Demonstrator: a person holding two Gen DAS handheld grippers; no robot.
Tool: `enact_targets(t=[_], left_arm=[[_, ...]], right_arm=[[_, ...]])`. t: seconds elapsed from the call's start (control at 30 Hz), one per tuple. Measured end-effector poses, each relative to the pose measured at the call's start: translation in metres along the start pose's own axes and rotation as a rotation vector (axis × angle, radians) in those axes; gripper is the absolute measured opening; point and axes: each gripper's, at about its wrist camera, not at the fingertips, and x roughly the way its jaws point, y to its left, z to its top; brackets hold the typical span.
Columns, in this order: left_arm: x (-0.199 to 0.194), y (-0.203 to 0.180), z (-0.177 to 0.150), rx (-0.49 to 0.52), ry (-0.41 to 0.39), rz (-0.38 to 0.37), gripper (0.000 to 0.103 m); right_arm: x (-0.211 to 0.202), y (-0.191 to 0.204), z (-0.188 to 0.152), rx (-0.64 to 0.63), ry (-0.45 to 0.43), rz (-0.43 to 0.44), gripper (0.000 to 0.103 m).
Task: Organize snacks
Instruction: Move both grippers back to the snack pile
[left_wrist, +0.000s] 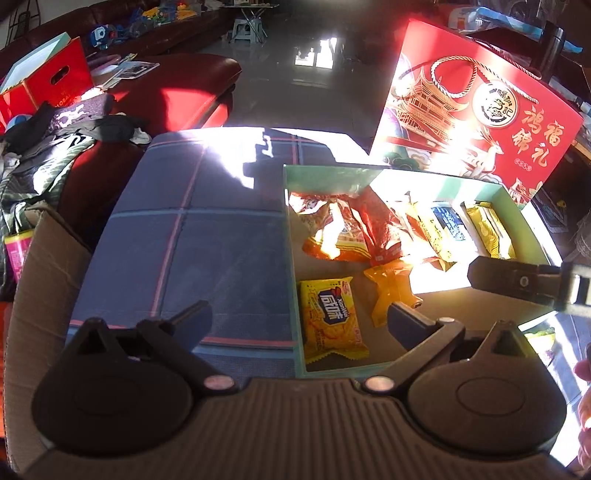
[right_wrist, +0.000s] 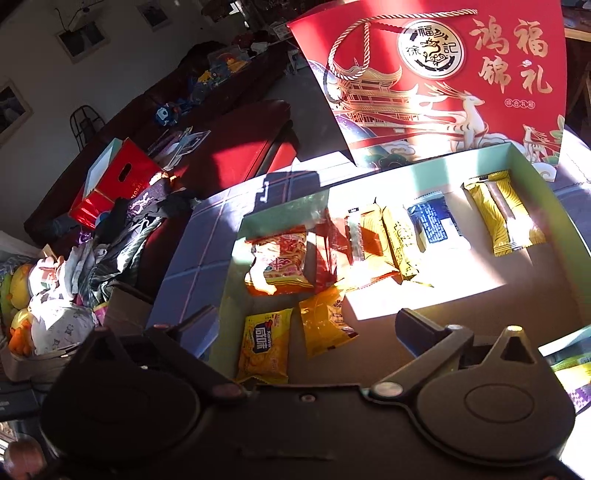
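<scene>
Several snack packets (right_wrist: 264, 343) lay in the green box (right_wrist: 546, 173), near left corner; light, crinkly, slippery, best pinched at sealed edges. Left gripper (left_wrist: 299, 319) and right gripper (right_wrist: 308, 326) stood open, empty.

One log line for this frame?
left gripper: open, empty | right gripper: open, empty | yellow cracker packet: lying in green box

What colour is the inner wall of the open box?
Pale green inner wall, clearest in the right wrist view.
</scene>
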Motion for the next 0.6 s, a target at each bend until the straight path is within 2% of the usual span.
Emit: enact_targets(t=[0.27,0.6], left_arm=[[-0.017,0.015,-0.035,0.000,0.022,0.024,0.103],[-0.004,0.029,-0.092,-0.030,0.132,0.032,0.103]], right_arm=[[-0.023,0.012,-0.043,-0.052,0.036,0.001,0.103],[-0.023,0.012,-0.098,-0.057,0.097,-0.008,0.103]])
